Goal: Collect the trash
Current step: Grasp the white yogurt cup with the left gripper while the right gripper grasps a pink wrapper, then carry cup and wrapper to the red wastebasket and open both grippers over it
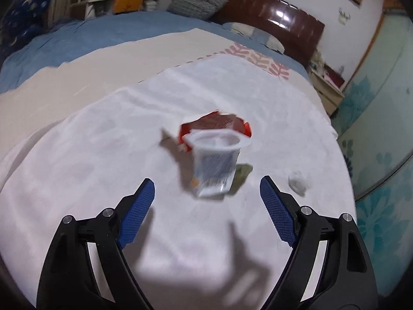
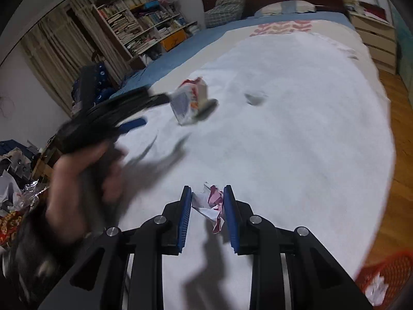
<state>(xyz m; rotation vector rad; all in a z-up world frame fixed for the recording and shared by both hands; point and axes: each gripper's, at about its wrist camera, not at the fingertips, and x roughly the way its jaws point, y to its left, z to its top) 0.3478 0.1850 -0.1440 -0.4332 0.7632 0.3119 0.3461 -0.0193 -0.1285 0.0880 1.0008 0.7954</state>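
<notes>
A clear plastic cup [image 1: 215, 164] with a printed label stands on the white sheet [image 1: 103, 155], a torn red wrapper [image 1: 215, 124] behind it. My left gripper [image 1: 206, 193] is open, just short of the cup. A small white crumpled scrap [image 1: 298, 183] lies to its right. In the right wrist view my right gripper [image 2: 207, 202] is shut on a crumpled white and pink paper [image 2: 210, 204]. The left gripper [image 2: 134, 124] shows there, blurred, near the cup [image 2: 191, 102].
A red mesh basket [image 2: 387, 271] with crumpled paper in it stands at the lower right on the wooden floor. The bed has a blue cover [image 1: 77, 38] and a dark headboard [image 1: 271, 13]. A bookshelf [image 2: 144, 20] stands far left. Clutter lies at the left edge [image 2: 13, 180].
</notes>
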